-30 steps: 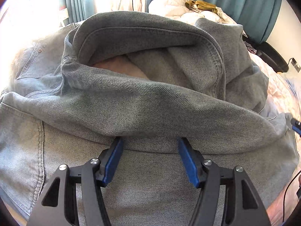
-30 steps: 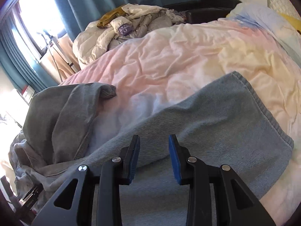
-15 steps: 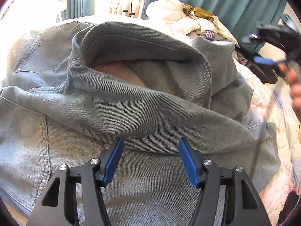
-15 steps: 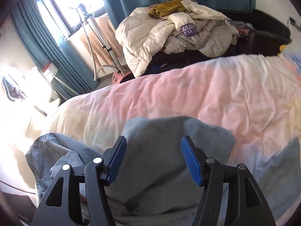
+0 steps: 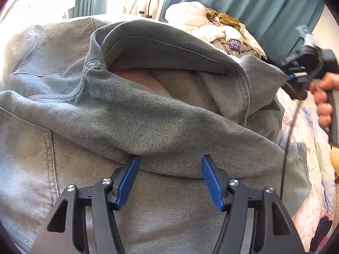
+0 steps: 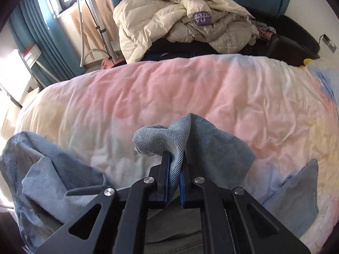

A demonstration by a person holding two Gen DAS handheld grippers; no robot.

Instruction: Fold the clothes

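The faded blue-grey denim jeans [image 5: 131, 124] lie rumpled on the pink-and-cream quilted bed [image 6: 190, 89], so the fold looks barely begun. The right tongs [image 6: 174, 169] are clamped on a bunched denim corner at the jeans' far edge, raised off the bed. The left tongs [image 5: 169, 165] hover spread wide, empty, over a thick fold of the jeans, pointing forward and down. Next, that lifted corner probably needs carrying across the jeans.

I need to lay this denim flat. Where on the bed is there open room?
Free: the pink duvet between the pinched denim garment and the far bed edge. Crowded: beyond that edge, the pile of jackets; near left, bunched denim.
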